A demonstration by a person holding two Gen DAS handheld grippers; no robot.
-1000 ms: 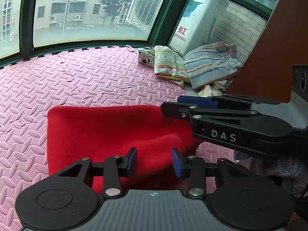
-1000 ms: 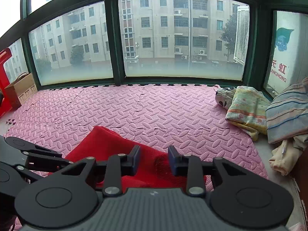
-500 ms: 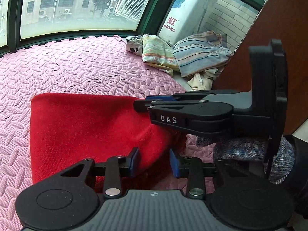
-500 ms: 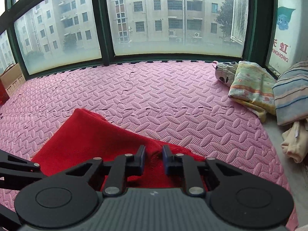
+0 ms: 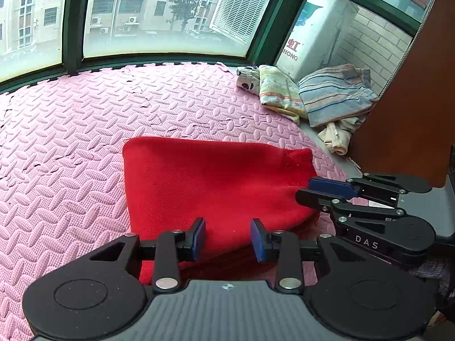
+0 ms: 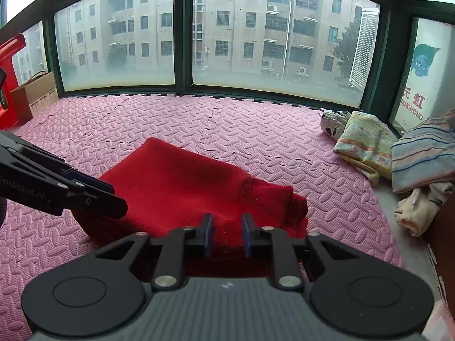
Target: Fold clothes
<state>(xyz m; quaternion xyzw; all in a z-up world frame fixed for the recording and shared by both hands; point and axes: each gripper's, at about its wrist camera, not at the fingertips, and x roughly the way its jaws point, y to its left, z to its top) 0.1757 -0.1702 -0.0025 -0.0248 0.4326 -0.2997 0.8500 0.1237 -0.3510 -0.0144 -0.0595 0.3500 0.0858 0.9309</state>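
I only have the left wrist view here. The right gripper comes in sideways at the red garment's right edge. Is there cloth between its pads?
Observer: Yes. In the right wrist view, the right gripper has the red garment bunched between its pads. Its jaws have just been closing.
Operator: Which part of the garment is it on?
Observer: The near edge, just in front of a ribbed cuff that lies folded over the body.
Operator: Is there anything off to the left that I can't see?
Observer: A cardboard box stands at the far left edge of the pink mat.
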